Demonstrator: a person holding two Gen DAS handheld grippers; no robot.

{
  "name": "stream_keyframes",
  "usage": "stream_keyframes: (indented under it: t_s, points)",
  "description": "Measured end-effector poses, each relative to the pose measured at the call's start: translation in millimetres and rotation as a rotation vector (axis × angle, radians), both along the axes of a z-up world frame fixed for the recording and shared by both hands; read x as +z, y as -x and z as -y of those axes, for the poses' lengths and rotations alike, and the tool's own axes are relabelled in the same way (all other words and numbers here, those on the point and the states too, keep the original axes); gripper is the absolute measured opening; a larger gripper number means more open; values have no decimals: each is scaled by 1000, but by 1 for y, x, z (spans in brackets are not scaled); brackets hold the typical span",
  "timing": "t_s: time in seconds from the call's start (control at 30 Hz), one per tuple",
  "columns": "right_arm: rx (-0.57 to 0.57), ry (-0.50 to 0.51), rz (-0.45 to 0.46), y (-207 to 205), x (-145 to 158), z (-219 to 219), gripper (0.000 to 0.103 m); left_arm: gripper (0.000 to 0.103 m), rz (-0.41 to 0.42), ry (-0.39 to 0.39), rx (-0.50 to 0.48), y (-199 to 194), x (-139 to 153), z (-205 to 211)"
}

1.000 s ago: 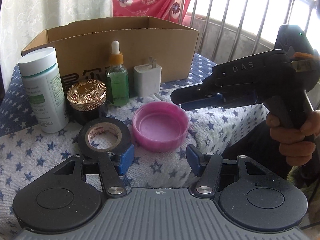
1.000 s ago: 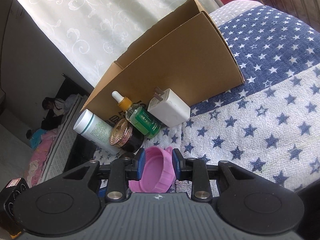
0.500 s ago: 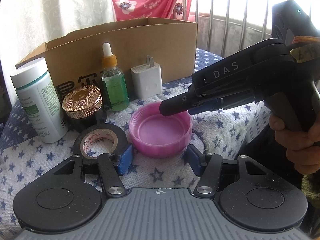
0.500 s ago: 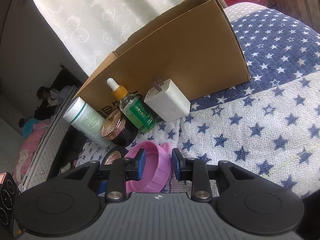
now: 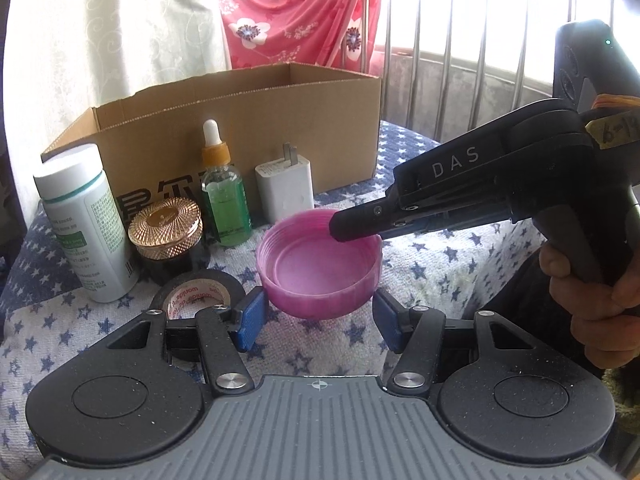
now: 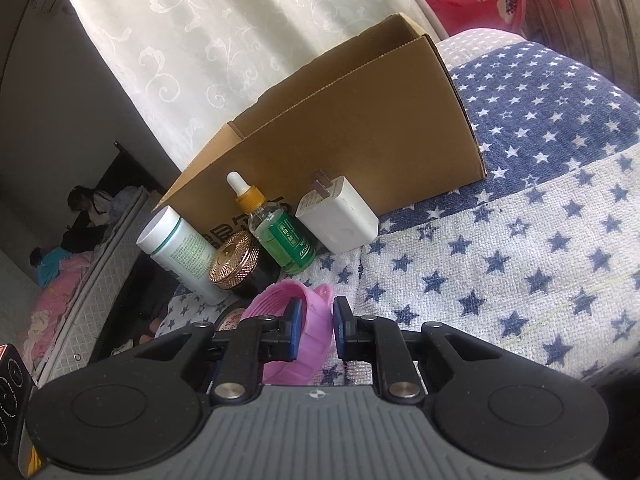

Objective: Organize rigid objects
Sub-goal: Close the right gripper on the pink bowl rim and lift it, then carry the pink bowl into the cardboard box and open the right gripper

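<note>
Covering the whole surface, a star-printed cloth [image 6: 520, 248] carries everything. At its back stands an open cardboard box [image 5: 240, 120], and along the box's front wall stand 4 items: a white bottle [image 5: 84, 228], a black jar with a gold lid [image 5: 166, 236], a green dropper bottle [image 5: 224, 200] and a white charger [image 5: 286, 190]. A roll of black tape [image 5: 198, 292] lies flat in front of the jar. The pink cap [image 5: 320, 264], open side up, is tilted, its rim pinched by the right gripper [image 6: 314, 330], whose jaws have just been closing, 1 pad inside the wall, 1 outside. Spread apart, the left gripper [image 5: 318, 320] sits just before the cap, gripping nothing.
</note>
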State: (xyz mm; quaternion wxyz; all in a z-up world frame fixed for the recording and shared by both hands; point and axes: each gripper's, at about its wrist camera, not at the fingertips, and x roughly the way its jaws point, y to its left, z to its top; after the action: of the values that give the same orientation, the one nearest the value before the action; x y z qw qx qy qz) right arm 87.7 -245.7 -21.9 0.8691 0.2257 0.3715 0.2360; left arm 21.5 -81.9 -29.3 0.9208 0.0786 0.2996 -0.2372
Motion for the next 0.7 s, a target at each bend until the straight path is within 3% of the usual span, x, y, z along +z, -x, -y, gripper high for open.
stream_keyframes:
  t_s: [0.2,0.37,0.5,0.7]
  points:
    - [26,72,190,13,65,-18,18,57,144,15,13,13,38,-7]
    - [124,134,343,-6,120,-51,18,57,243,-9,90,-4,83,-22]
    - [184,136,308,-53,140,-76,18,58,194,36,130,-40,108,-45]
    - [253,76,60,-158,129,-97,18,58,46,17,159,-115,113,-67]
